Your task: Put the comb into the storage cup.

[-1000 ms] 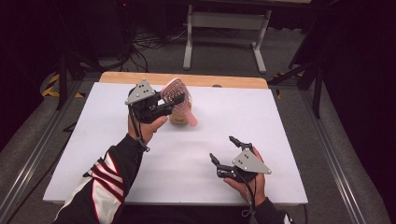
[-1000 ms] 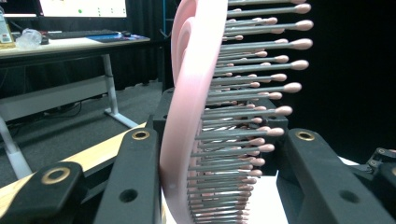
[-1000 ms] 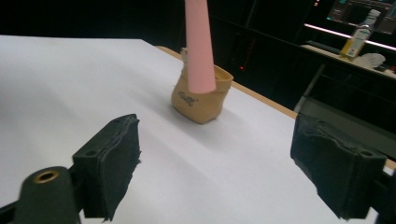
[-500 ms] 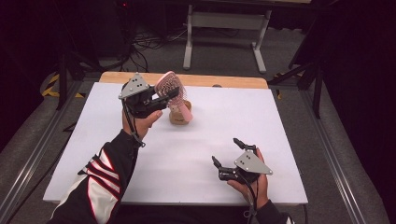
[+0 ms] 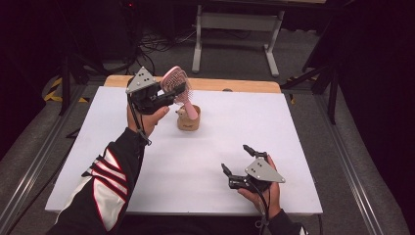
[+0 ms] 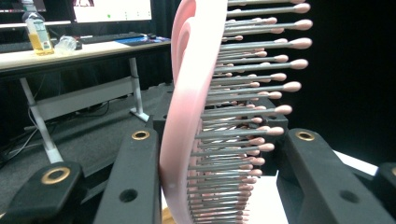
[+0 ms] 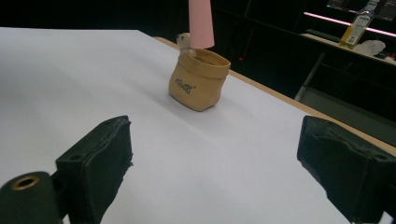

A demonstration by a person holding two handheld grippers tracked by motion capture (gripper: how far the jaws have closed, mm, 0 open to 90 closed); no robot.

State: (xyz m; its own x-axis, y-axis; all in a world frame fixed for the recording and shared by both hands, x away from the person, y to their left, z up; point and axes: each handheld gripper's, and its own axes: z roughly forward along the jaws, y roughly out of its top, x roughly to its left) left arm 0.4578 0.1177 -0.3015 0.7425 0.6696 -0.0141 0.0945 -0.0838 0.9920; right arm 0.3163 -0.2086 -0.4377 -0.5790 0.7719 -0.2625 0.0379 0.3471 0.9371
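My left tongs (image 5: 172,94) pinch the hairbrush (image 5: 177,84); its handle seems just inside the pouch (image 5: 188,120), so I lower straight; right tongs (image 5: 240,164) idle, spread.

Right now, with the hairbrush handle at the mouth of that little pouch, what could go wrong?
1. The tan pouch is small, soft and unsupported; the handle pushing on its rim could tip or slide it.
2. The left gripper clamps the pink hairbrush by its head across the bristles, so it might pivot.
3. The right gripper rests open, far from the pouch, unable to steady it.

The pink hairbrush's (image 7: 201,23) head is cut off by the right gripper view's top edge.
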